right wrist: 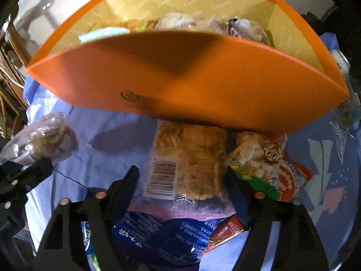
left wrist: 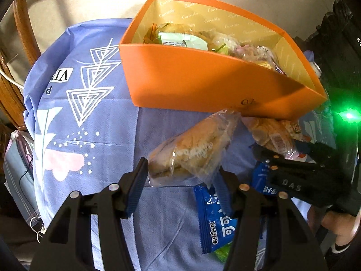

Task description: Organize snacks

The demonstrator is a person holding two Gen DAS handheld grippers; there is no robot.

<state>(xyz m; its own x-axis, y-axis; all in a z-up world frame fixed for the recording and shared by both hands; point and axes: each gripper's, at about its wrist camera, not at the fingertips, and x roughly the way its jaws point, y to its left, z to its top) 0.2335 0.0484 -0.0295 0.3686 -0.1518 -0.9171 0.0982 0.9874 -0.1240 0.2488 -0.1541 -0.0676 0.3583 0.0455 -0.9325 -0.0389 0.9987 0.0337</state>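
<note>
My left gripper (left wrist: 180, 174) is shut on a bread roll in a clear wrapper (left wrist: 189, 151), held just above the blue tablecloth (left wrist: 101, 180). The same roll (right wrist: 42, 140) shows at the left of the right wrist view. My right gripper (right wrist: 181, 176) points down over a clear packet of crackers with a barcode label (right wrist: 189, 162). Its fingers stand on either side of the packet, and a small gap shows at the left finger. An orange box (left wrist: 203, 79) (right wrist: 180, 79) stands just behind, holding several wrapped snacks.
A blue snack packet (left wrist: 214, 221) (right wrist: 146, 232), a cartoon-printed puff packet (right wrist: 259, 158) and a red packet (right wrist: 227, 230) lie near the crackers. A bottle (right wrist: 343, 67) stands right of the box. A wooden chair (left wrist: 22, 22) is beyond the table's left edge.
</note>
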